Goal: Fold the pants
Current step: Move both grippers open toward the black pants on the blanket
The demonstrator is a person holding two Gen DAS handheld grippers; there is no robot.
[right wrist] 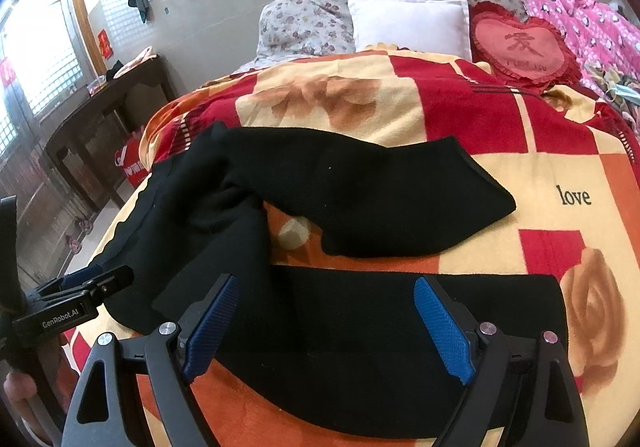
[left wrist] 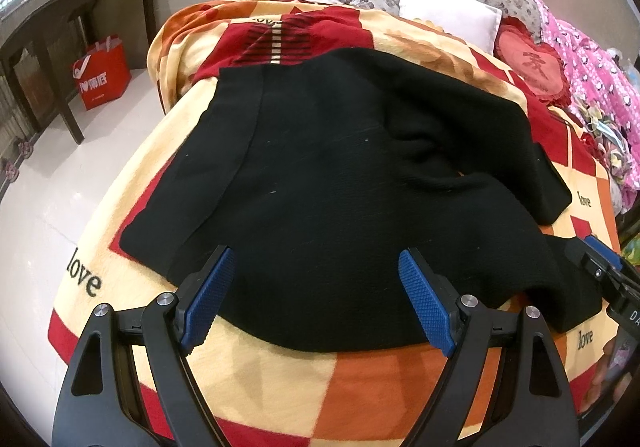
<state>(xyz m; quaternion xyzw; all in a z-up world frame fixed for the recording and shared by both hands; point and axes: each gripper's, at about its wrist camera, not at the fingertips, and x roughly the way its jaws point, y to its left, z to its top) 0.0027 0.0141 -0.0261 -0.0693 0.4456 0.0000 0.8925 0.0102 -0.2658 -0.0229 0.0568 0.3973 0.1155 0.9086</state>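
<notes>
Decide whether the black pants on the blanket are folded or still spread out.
Spread out, unfolded. The black pants lie flat on the blanket, legs splayed apart with blanket showing between them.

The near hem of the black pants disappears behind the right gripper, whose arms run off the bottom edge of its own view. In the left wrist view that same gripper shows only as a sliver at the right rim, its fingers cut off. The left gripper is cropped below too. Beneath the pants, the blanket pattern is covered. The red bag sits half hidden behind the bed, its lettering unreadable. Items on the dark side table are too small to name.
</notes>
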